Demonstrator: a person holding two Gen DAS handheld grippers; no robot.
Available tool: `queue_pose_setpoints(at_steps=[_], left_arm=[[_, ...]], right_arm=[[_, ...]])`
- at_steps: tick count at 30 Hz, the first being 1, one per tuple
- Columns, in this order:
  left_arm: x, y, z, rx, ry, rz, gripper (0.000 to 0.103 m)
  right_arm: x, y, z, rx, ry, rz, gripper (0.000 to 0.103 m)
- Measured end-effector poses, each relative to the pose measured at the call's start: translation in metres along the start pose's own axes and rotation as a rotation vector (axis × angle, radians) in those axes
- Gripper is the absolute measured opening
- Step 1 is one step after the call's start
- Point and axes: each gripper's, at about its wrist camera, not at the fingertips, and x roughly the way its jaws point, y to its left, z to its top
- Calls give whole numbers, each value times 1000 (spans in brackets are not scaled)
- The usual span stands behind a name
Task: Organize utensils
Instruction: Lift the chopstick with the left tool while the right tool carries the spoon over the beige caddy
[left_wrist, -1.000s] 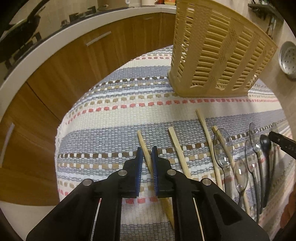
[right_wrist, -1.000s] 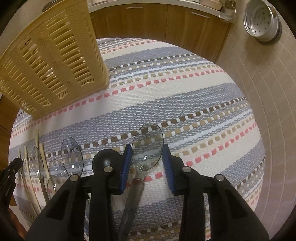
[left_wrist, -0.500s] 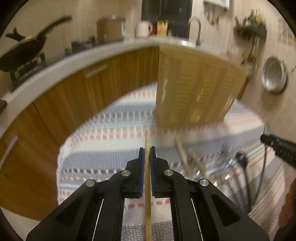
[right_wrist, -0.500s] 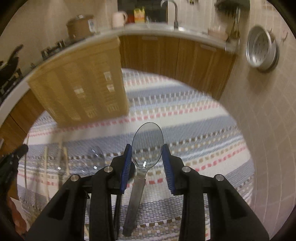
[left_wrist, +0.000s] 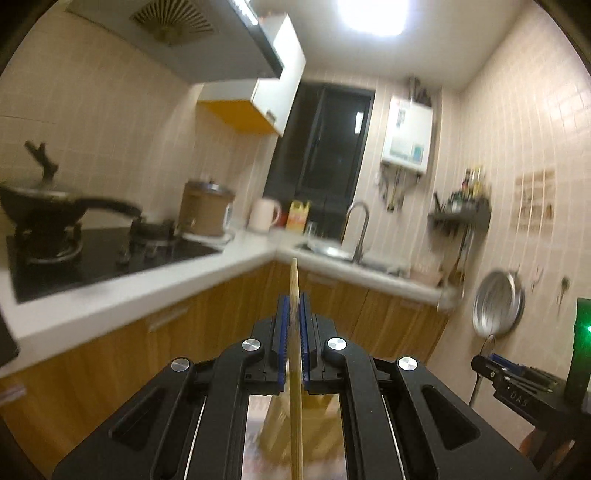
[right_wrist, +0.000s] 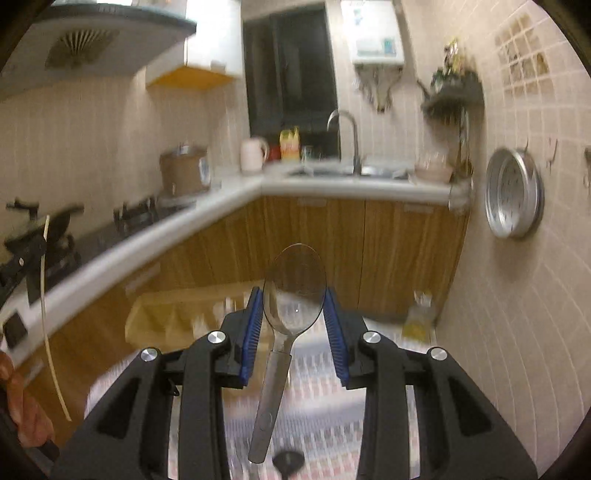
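Observation:
My left gripper (left_wrist: 293, 299) is shut on a wooden chopstick (left_wrist: 295, 369), which stands upright between the pads, lifted high and level with the kitchen counter. My right gripper (right_wrist: 294, 295) is shut on the bowl of a clear plastic spoon (right_wrist: 291, 295); its handle hangs down toward me. The tan slatted basket (right_wrist: 177, 314) lies blurred below and ahead in the right wrist view, and shows through the left gripper's frame (left_wrist: 295, 413). The left gripper and its chopstick also show at the left edge of the right wrist view (right_wrist: 44, 280).
The striped woven mat (right_wrist: 314, 402) lies below, with a black spoon (right_wrist: 288, 461) on it. A white counter (left_wrist: 147, 291) with wooden cabinets, a stove with a pan (left_wrist: 55, 206), a sink and faucet (left_wrist: 356, 236) lie ahead. A metal steamer tray (right_wrist: 513, 192) hangs on the right wall.
Both grippers have lifted off the mat and tilted up with their utensils. The view went from the mat and basket to the kitchen counter and walls.

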Motion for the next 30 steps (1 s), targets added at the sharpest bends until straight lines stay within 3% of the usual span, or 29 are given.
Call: queue_pose_setpoints(at_steps=[5, 9, 16, 20, 24, 30], left_arm=[[35, -14, 18, -26, -66, -49, 3], [61, -15, 15, -35, -119, -89, 3], [98, -16, -6, 25, -161, -147, 4], [104, -13, -22, 71, -161, -113, 4], [100, -4, -26, 65, -210, -95, 5], [109, 8, -22, 62, -177, -99, 4]], right_arm=[[20, -4, 39, 54, -85, 9, 31], [40, -4, 51, 71, -120, 4, 31], [91, -2, 44, 53, -134, -13, 31], [111, 6, 33, 24, -125, -12, 31], [123, 15, 16, -25, -125, -34, 31], [125, 20, 11, -39, -129, -42, 31]])
